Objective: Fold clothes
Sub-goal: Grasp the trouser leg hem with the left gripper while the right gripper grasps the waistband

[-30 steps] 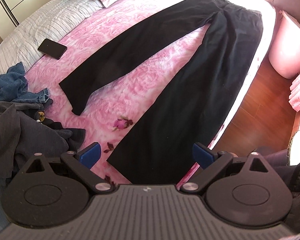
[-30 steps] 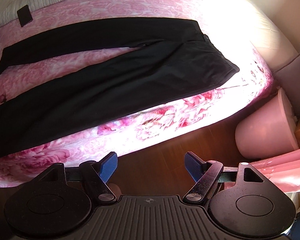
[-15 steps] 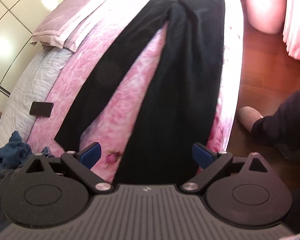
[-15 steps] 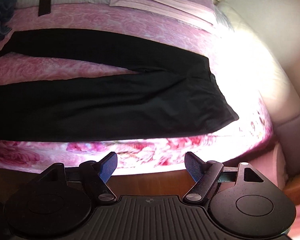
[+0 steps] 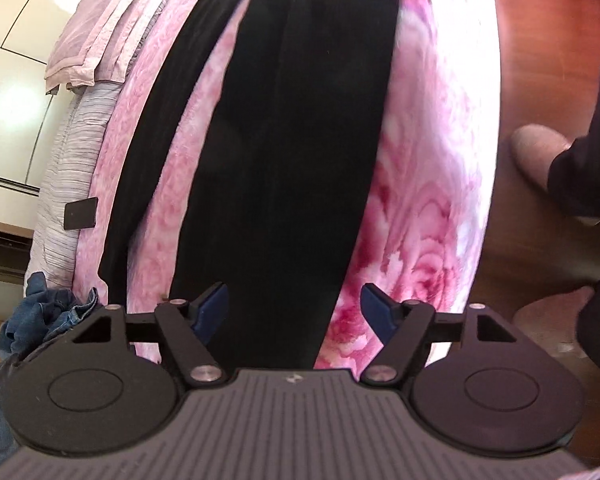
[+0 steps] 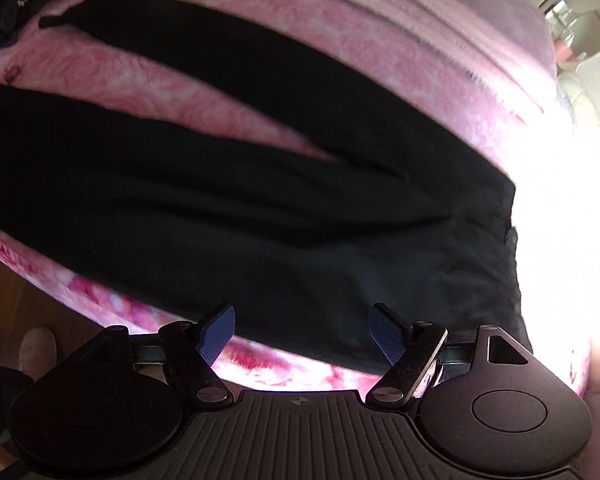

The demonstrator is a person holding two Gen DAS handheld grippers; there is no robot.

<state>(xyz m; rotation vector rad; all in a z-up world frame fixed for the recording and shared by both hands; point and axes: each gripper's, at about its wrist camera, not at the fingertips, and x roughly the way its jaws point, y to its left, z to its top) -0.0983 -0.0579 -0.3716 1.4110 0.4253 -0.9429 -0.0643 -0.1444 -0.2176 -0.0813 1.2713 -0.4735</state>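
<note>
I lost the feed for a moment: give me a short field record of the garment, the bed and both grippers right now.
garment: black long trousers, spread flat, legs apart in a V
surface: pink rose-patterned bed cover
left gripper: open, empty, at the hem of the nearer leg
right gripper: open, empty, at the waist end near the bed's edge
other clothes: crumpled blue denim garment beside the far leg's hem
also on bed: flat black rectangular phone
fold: not yet begun

A home bedroom is showing here: a bed (image 5: 428,168) wearing a pink rose-print cover is filling the centre, pillows (image 5: 96,36) are lying at upper left, white wardrobe doors (image 5: 12,80) are standing along the left edge
</note>
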